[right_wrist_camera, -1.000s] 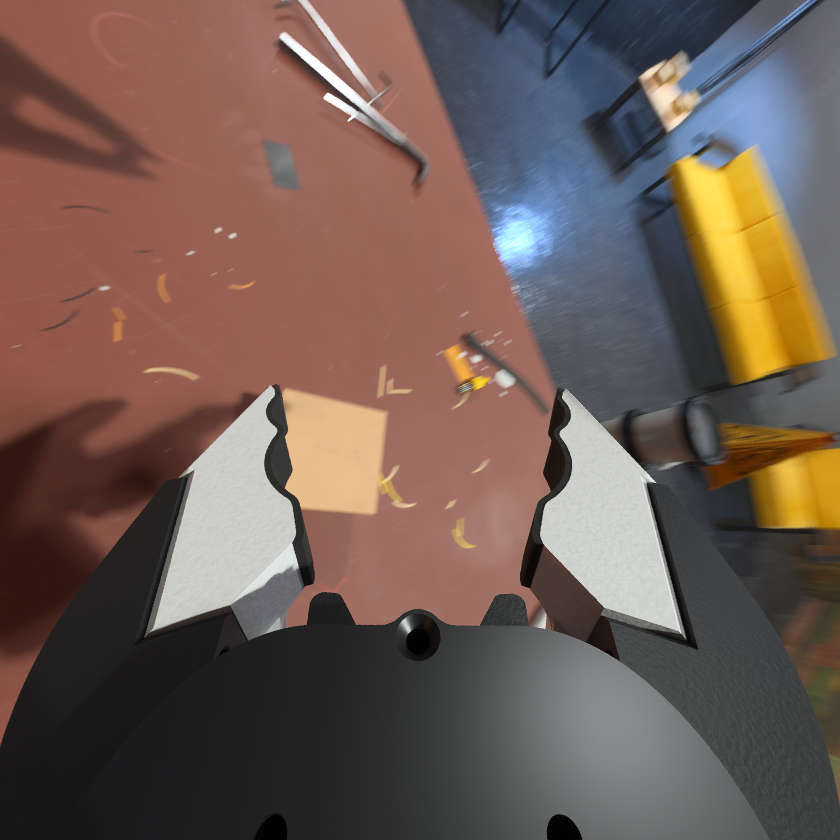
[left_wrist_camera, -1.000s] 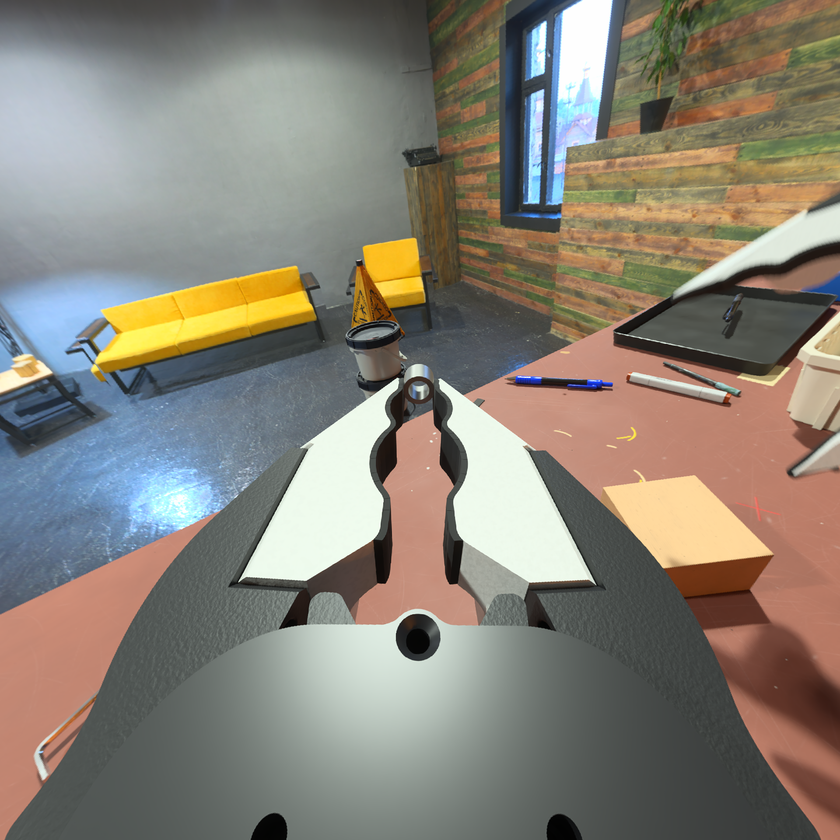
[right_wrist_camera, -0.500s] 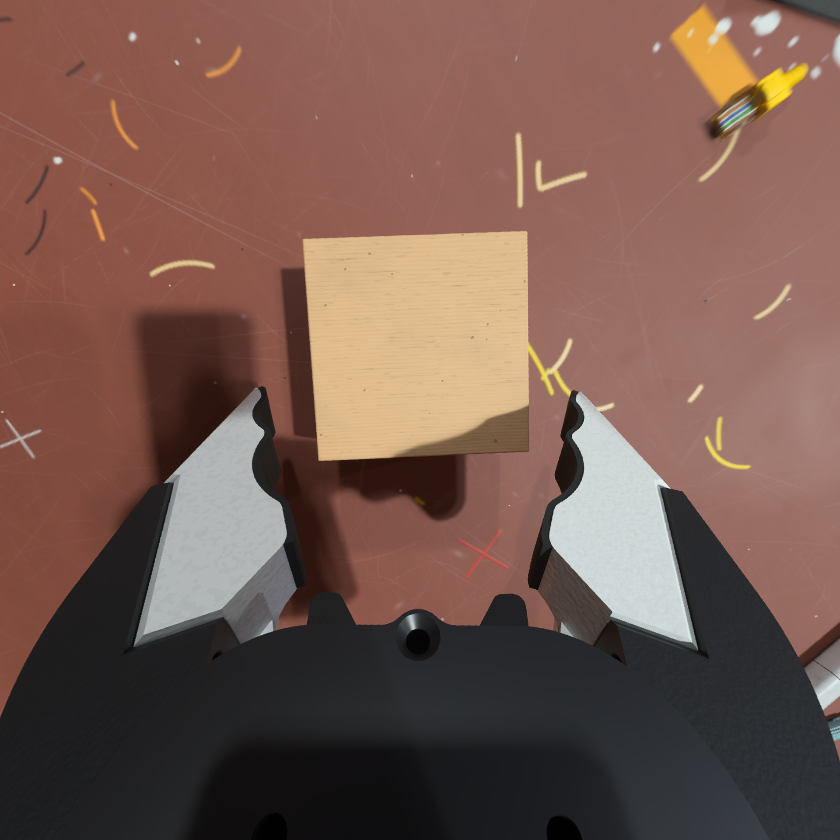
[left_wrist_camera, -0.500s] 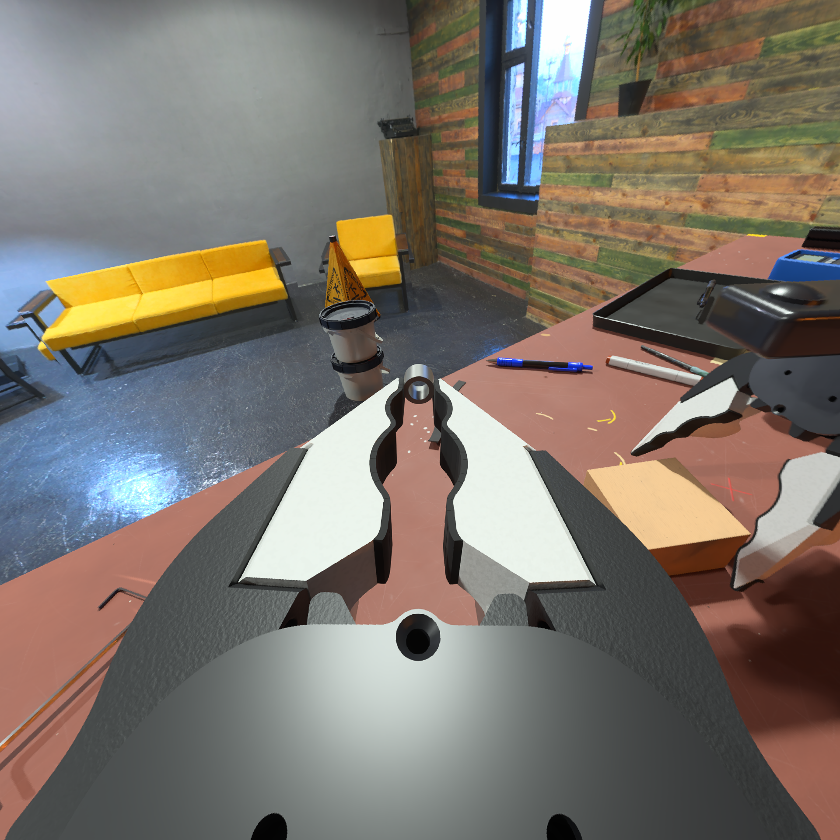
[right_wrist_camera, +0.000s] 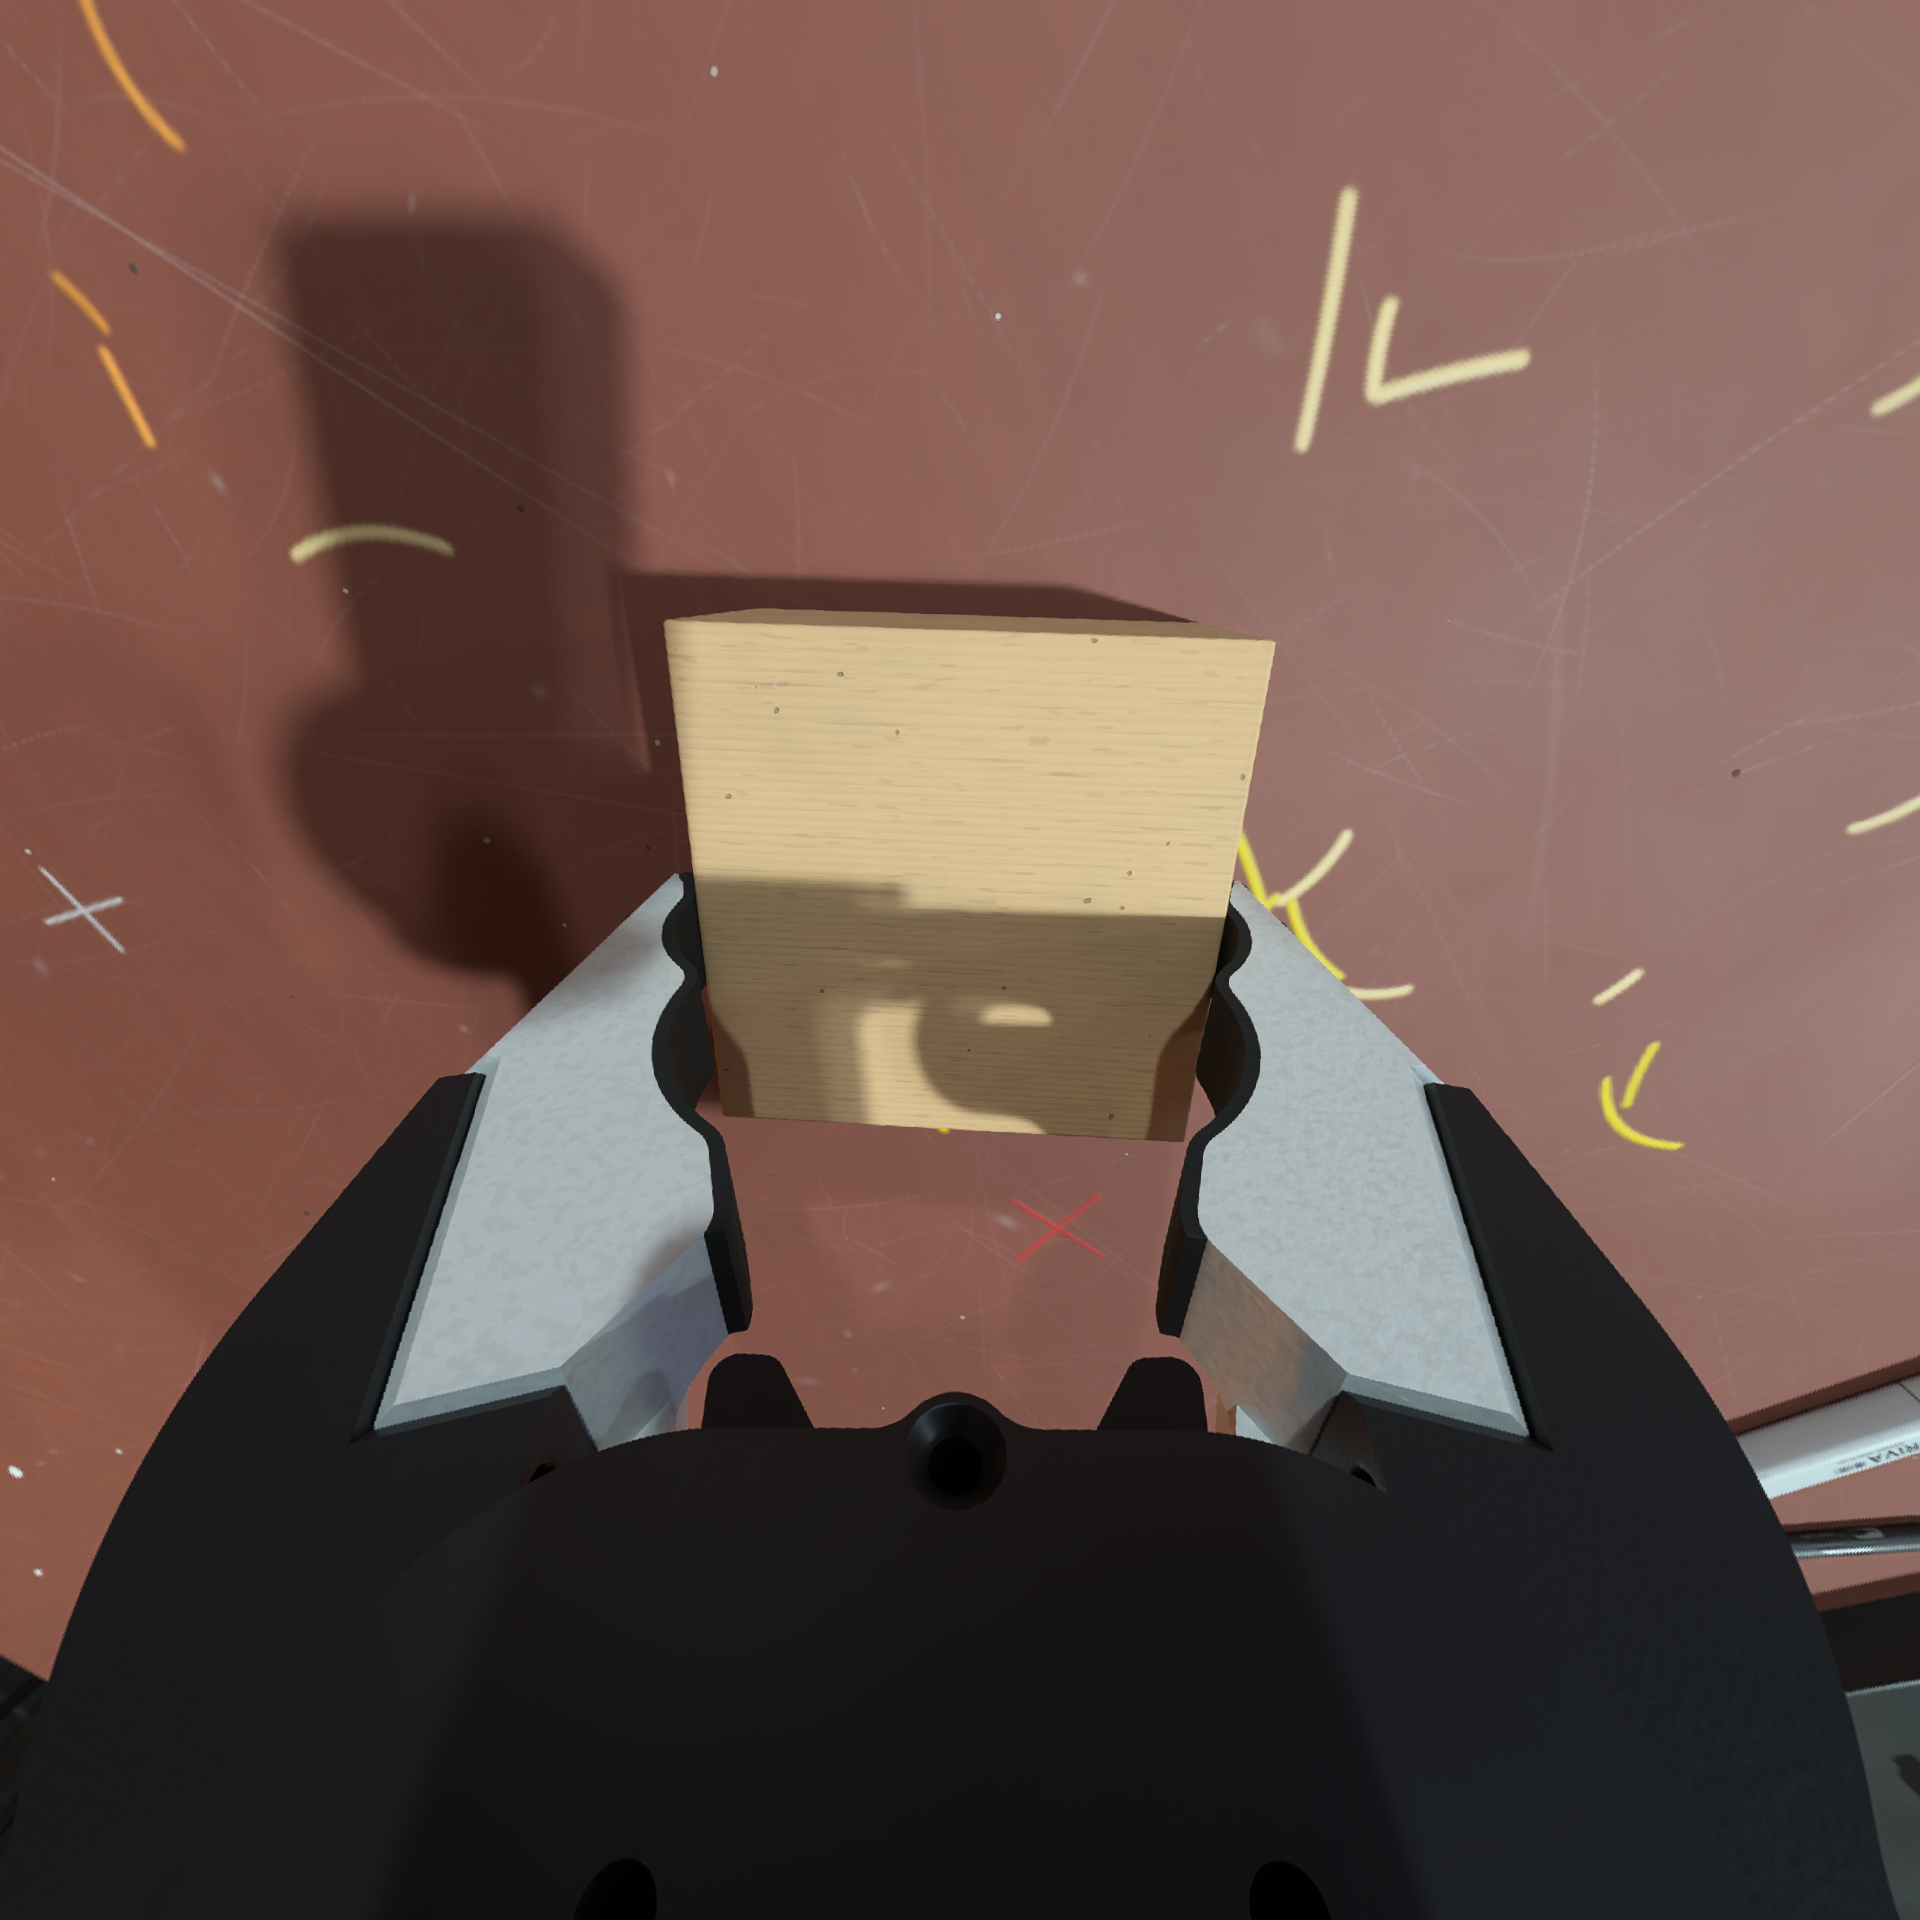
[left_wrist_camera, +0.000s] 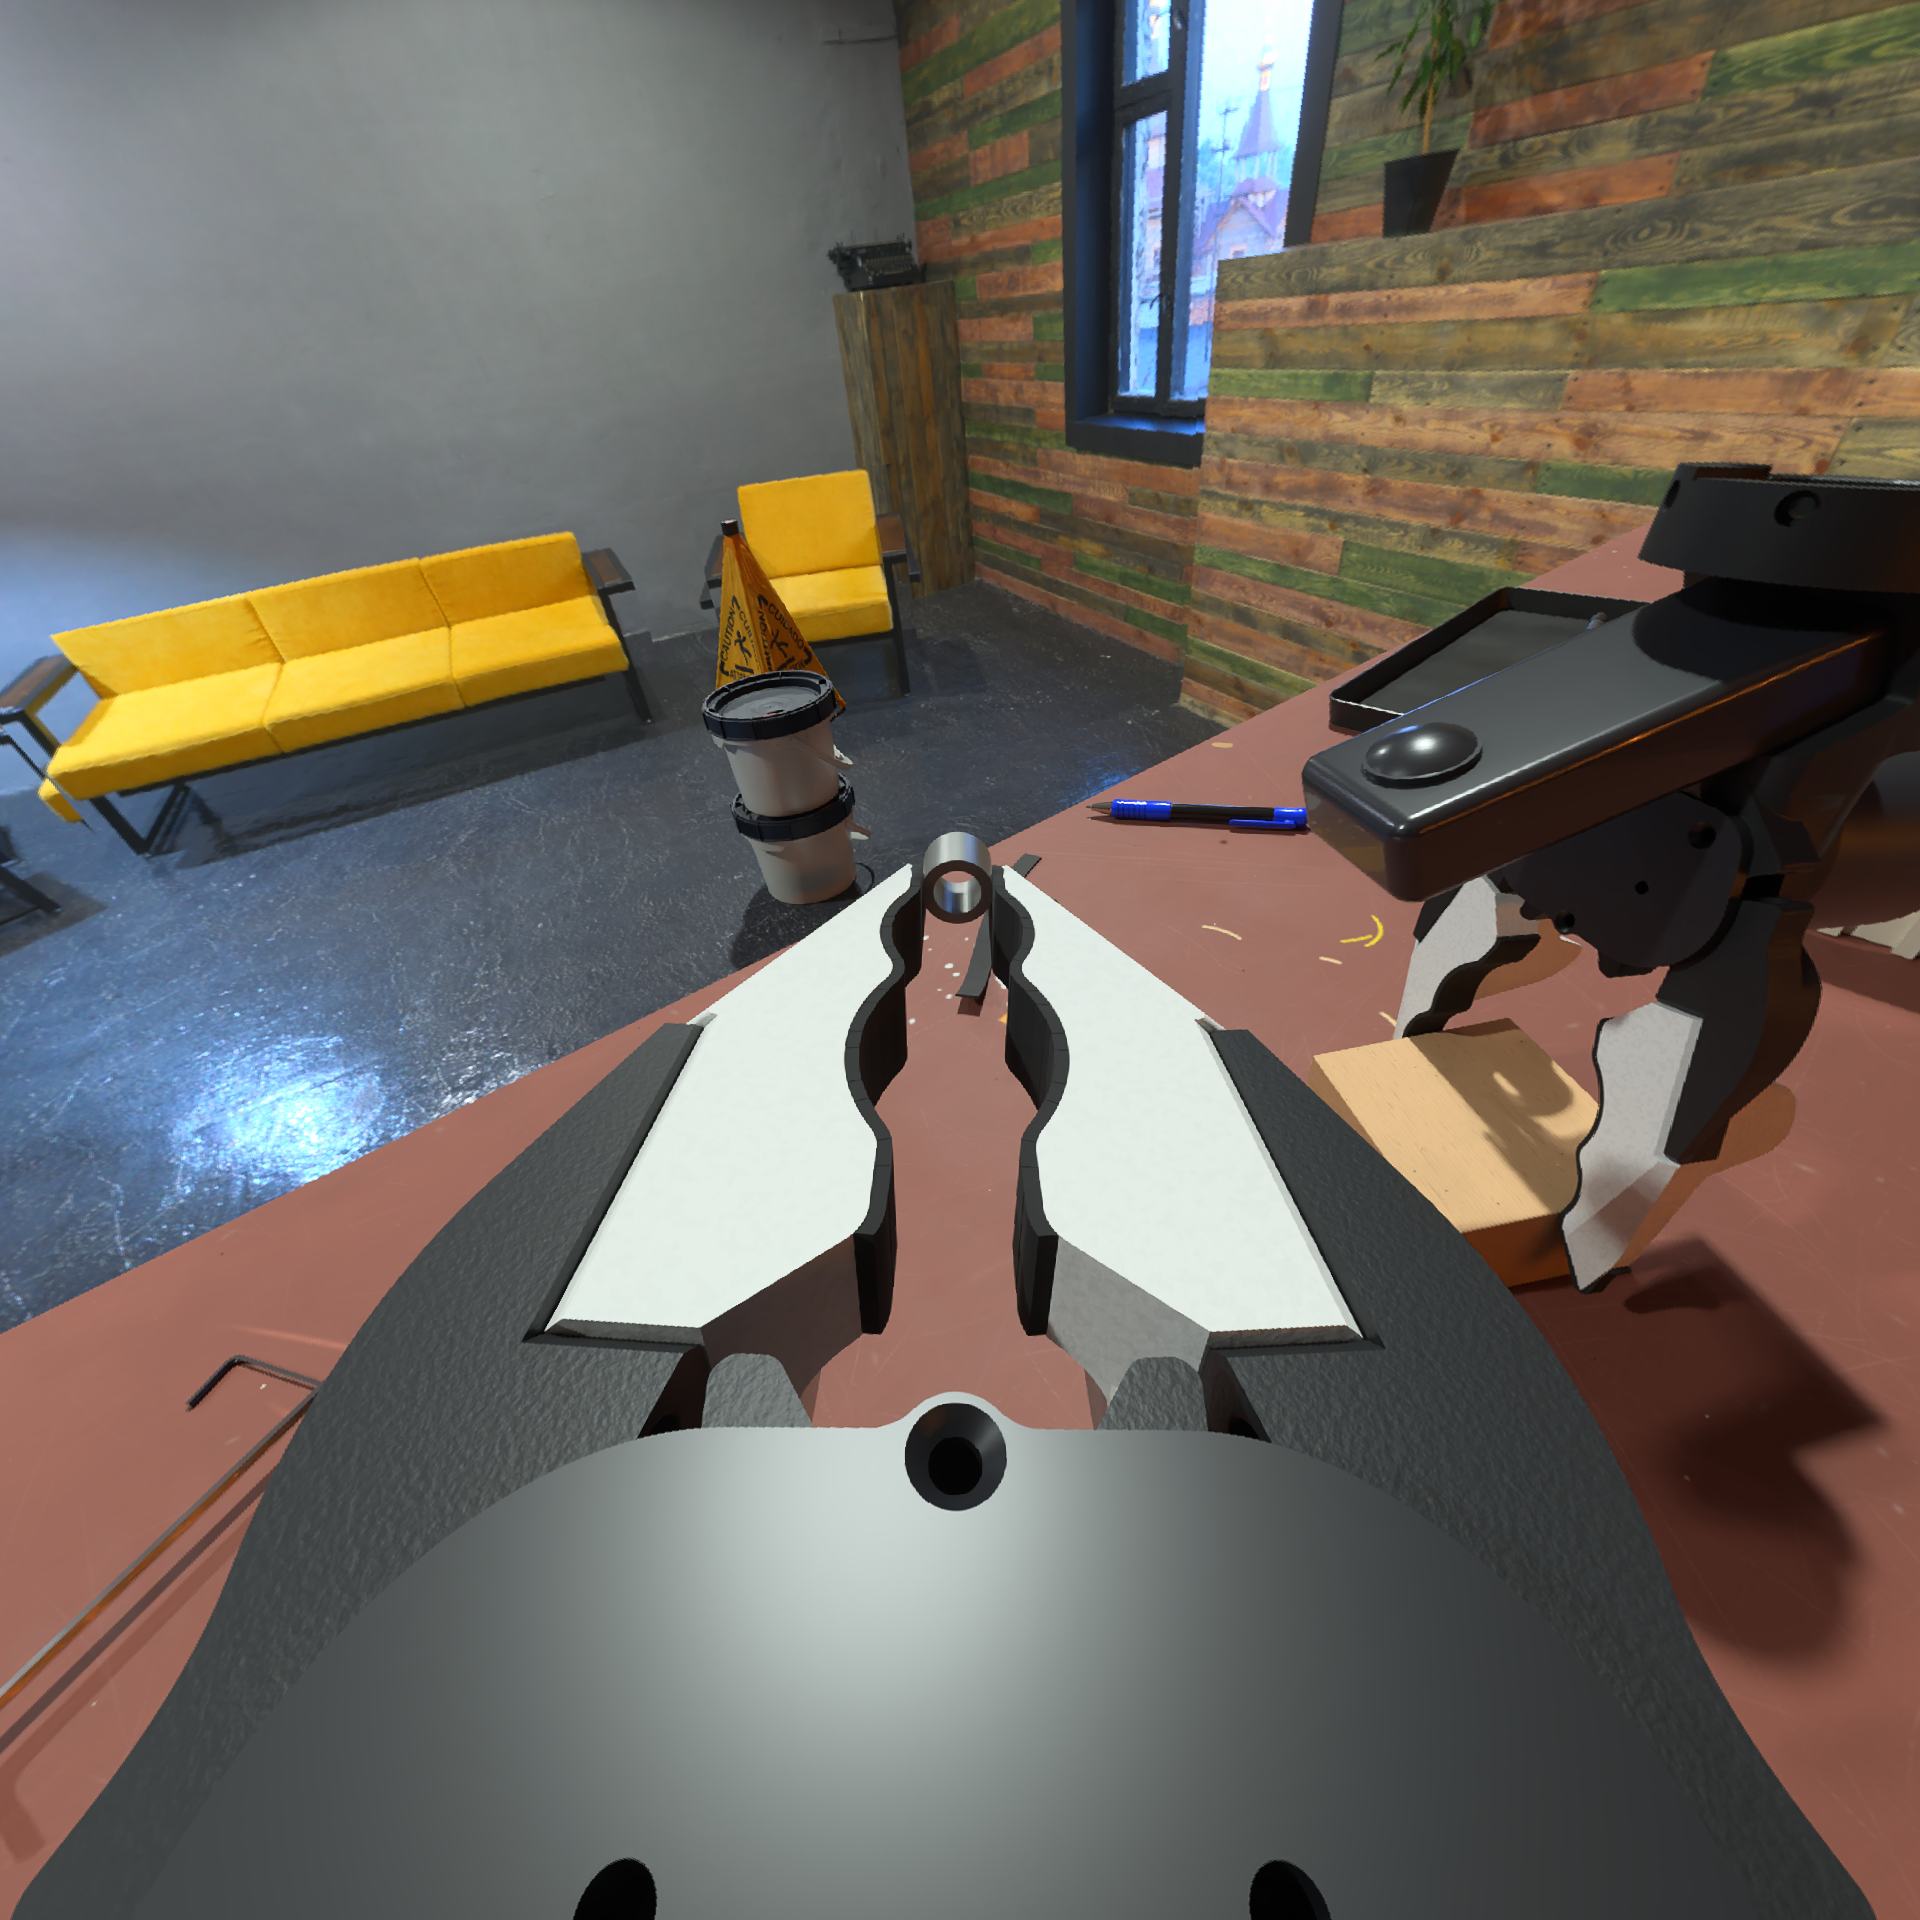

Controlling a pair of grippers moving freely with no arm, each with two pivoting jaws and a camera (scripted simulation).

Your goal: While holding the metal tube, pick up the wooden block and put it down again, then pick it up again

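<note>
My left gripper (left_wrist_camera: 957,906) is shut on a short metal tube (left_wrist_camera: 956,878), pinched at the fingertips with its open end facing the camera, above the reddish table (left_wrist_camera: 1195,977) near its far edge. The wooden block (right_wrist_camera: 966,748) is a flat pale slab on the table. My right gripper (right_wrist_camera: 961,920) points down over it, and its fingers (right_wrist_camera: 582,1122) press against the block's two opposite sides. In the left wrist view the right gripper (left_wrist_camera: 1517,1132) straddles the block (left_wrist_camera: 1434,1122), which looks level with the table top.
A blue pen (left_wrist_camera: 1205,814) and a black tray (left_wrist_camera: 1455,665) lie beyond the block. A hex key (left_wrist_camera: 239,1371) lies at the left. The table edge runs diagonally just past the tube. A white marker (right_wrist_camera: 1860,1455) lies at the right gripper's lower right.
My right gripper has come down over the block and its fingers have narrowed from wide open to touching the block's sides. My left gripper has kept the tube and turned slightly.
</note>
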